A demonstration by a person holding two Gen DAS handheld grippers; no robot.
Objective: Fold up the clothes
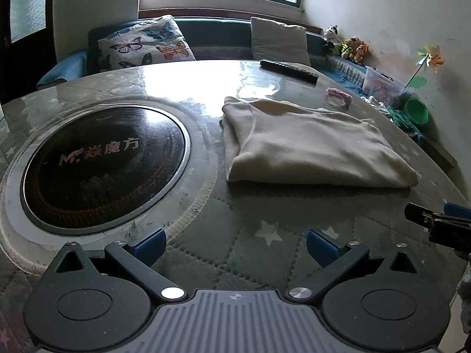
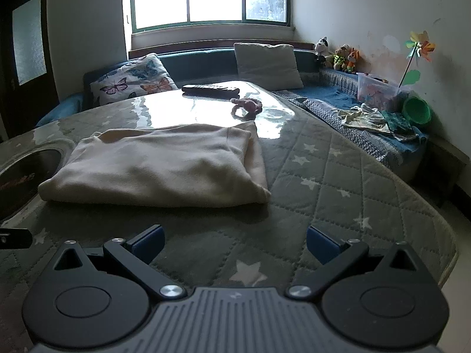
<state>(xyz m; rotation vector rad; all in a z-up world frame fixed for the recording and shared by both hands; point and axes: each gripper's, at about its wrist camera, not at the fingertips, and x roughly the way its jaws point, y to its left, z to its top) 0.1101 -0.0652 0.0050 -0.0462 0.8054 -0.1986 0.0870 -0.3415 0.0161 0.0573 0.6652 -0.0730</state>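
Observation:
A cream garment (image 1: 309,144) lies folded into a thick rectangle on the quilted grey table cover (image 1: 265,229); it also shows in the right wrist view (image 2: 159,164). My left gripper (image 1: 235,245) is open and empty, held over the cover in front of the garment's near edge, apart from it. My right gripper (image 2: 235,242) is open and empty, also in front of the garment and to its right. The right gripper's fingers (image 1: 435,220) show at the right edge of the left wrist view.
A round black cooktop (image 1: 103,170) is set into the table left of the garment. A black remote (image 2: 210,89) and a pink hair tie (image 2: 247,107) lie at the far side. A sofa with cushions (image 2: 266,60), clothes (image 2: 371,119) and toys lies beyond.

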